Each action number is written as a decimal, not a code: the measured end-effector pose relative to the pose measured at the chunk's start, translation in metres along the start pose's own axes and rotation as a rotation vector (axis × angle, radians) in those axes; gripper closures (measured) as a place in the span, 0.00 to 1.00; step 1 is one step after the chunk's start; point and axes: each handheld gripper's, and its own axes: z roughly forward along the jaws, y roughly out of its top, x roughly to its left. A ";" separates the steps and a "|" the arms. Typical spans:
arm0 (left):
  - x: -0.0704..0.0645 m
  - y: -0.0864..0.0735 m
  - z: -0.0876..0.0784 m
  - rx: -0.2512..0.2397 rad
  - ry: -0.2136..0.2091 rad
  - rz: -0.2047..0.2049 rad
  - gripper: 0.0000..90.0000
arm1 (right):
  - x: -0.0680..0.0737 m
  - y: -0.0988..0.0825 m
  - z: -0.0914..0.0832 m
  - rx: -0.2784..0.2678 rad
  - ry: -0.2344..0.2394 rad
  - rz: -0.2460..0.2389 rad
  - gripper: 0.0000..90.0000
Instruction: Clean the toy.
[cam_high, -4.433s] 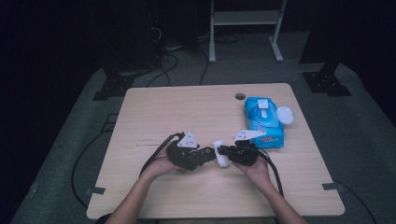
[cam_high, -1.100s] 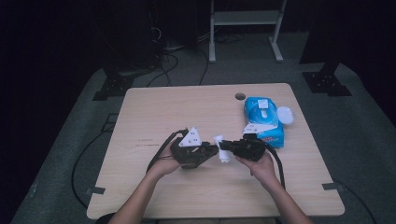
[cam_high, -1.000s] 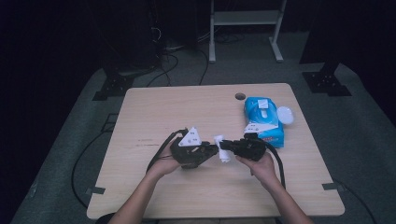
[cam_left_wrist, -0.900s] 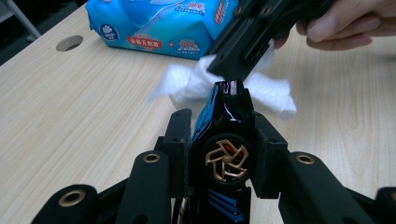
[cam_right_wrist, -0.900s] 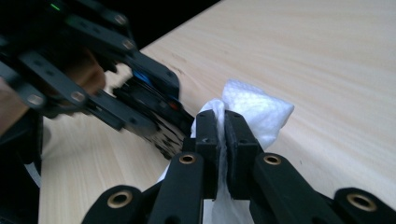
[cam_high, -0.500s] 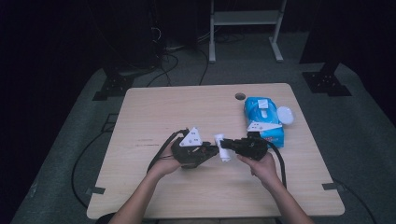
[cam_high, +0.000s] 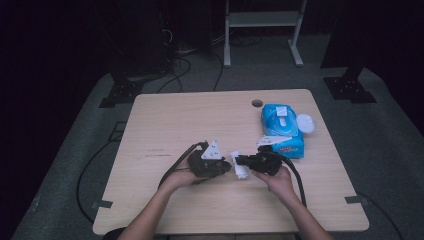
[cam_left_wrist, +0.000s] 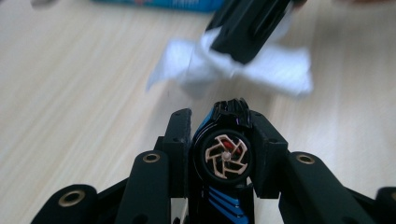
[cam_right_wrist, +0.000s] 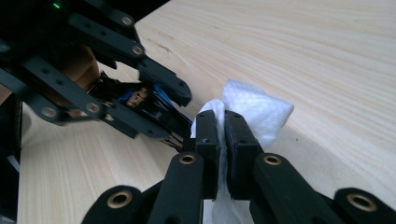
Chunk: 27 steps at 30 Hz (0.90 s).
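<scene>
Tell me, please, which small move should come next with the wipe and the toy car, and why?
Probably bring the white wipe onto the toy car and rub. The right hand-held gripper pinches the wipe, the left hand-held gripper clamps the car, and a small gap separates them.

Light wooden table (cam_high: 190, 120) on a grey carpet (cam_high: 380, 130), round cable hole (cam_high: 257, 103) near the far edge. Lying on it toward the right side: blue wipes pack (cam_high: 281, 127), white round lid (cam_high: 304, 123) touching beside it.

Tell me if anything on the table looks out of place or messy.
Nothing looks wrong. The wipes pack lies flat, lid open. The left gripper holds a toy car; the right gripper pinches a wipe.
</scene>
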 end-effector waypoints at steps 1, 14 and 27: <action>0.000 0.001 0.000 0.003 -0.002 -0.006 0.71 | 0.000 -0.001 0.001 0.004 -0.001 0.002 0.94; 0.003 0.003 -0.004 0.099 0.005 -0.022 0.66 | 0.001 -0.004 0.007 0.030 0.000 -0.005 0.94; 0.004 -0.011 0.000 0.145 -0.025 -0.004 0.59 | 0.002 -0.004 0.007 0.025 0.005 -0.014 0.94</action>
